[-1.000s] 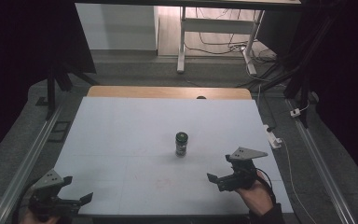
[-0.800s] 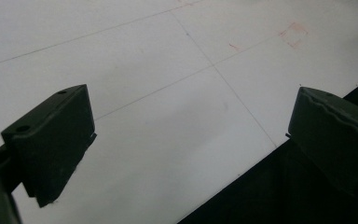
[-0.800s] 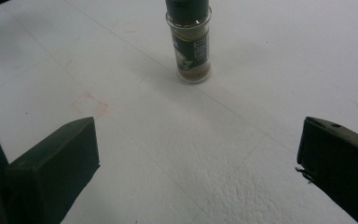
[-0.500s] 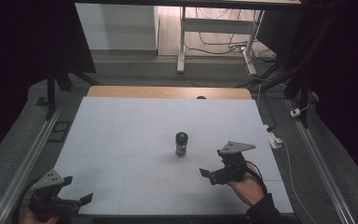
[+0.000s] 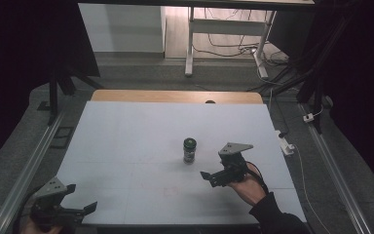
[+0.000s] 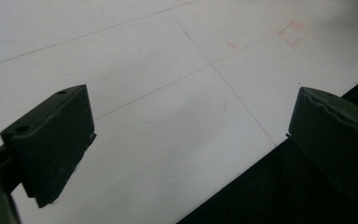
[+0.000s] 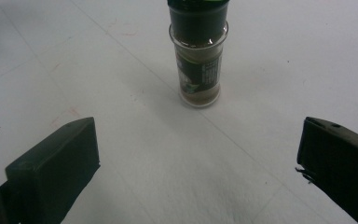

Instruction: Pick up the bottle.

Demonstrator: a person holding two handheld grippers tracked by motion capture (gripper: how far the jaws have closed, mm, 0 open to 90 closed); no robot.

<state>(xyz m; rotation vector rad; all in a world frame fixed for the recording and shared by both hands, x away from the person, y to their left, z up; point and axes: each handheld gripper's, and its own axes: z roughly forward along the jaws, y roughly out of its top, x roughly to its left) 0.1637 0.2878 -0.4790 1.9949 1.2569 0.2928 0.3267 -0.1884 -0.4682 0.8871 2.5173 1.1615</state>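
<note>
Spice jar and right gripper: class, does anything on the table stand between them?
Nothing visible does. The spice jar stands upright ahead of the right gripper, whose jaws are open wide, with bare white table between them. In the high view the right gripper sits just beside the jar.

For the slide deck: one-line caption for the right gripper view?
Right gripper, jaws wide open, faces an upright spice jar standing just ahead on the white table.
</note>
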